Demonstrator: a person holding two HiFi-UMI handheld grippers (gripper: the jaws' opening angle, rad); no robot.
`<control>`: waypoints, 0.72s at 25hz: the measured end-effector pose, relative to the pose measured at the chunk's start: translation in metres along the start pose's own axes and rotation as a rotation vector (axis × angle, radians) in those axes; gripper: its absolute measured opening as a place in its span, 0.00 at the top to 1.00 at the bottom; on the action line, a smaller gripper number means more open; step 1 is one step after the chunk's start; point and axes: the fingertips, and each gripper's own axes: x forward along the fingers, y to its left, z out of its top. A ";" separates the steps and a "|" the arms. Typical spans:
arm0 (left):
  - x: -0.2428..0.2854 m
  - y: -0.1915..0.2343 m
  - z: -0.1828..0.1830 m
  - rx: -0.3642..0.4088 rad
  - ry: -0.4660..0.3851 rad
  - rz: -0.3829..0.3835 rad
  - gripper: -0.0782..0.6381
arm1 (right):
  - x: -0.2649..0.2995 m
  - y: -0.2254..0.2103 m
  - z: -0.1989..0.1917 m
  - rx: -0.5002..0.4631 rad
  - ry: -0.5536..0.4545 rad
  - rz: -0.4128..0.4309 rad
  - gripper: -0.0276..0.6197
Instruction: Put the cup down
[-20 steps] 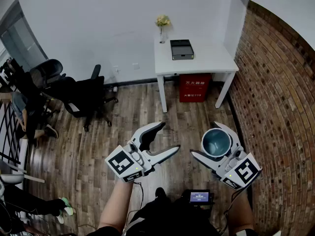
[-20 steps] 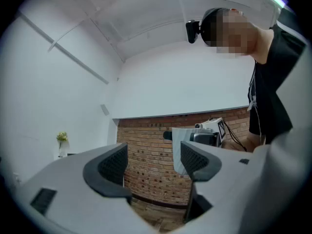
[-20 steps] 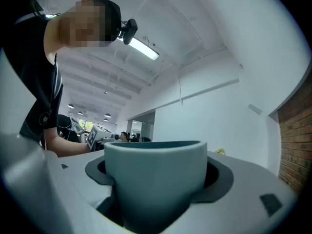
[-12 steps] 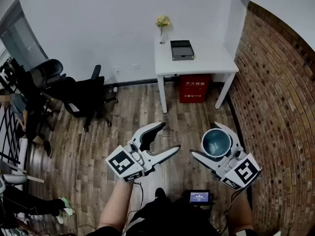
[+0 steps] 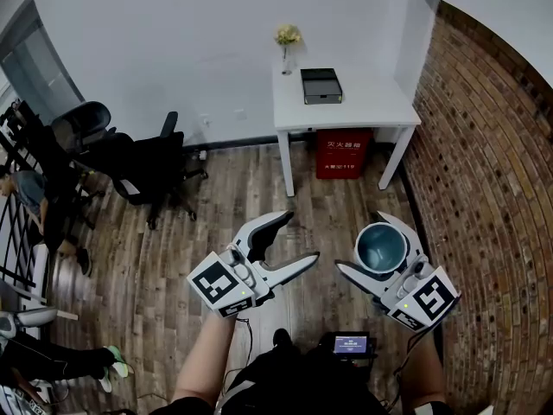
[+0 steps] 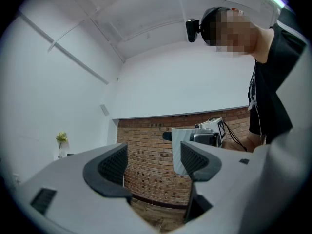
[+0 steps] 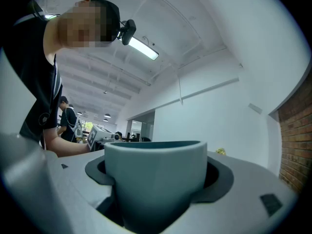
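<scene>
A grey-blue cup [image 5: 381, 248] sits upright between the jaws of my right gripper [image 5: 380, 251], held up over the wooden floor. In the right gripper view the cup [image 7: 155, 182] fills the gap, with both dark pads pressed against its sides. My left gripper [image 5: 289, 243] hovers to the left at about the same height, jaws spread with nothing between them. The left gripper view shows its two dark pads [image 6: 111, 165] apart, and beyond them the cup [image 6: 179, 150] in the other gripper against the brick wall.
A white table [image 5: 363, 104] stands ahead by the back wall, bearing a black tray [image 5: 320, 86] and a small vase of flowers [image 5: 287, 46]. A red box [image 5: 341, 154] sits under it. A brick wall [image 5: 492, 188] runs along the right; black office chairs [image 5: 143, 167] stand at left.
</scene>
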 end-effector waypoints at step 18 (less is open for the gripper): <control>-0.033 0.050 -0.005 -0.007 0.003 -0.061 0.43 | 0.049 0.007 -0.024 0.018 0.013 -0.089 0.31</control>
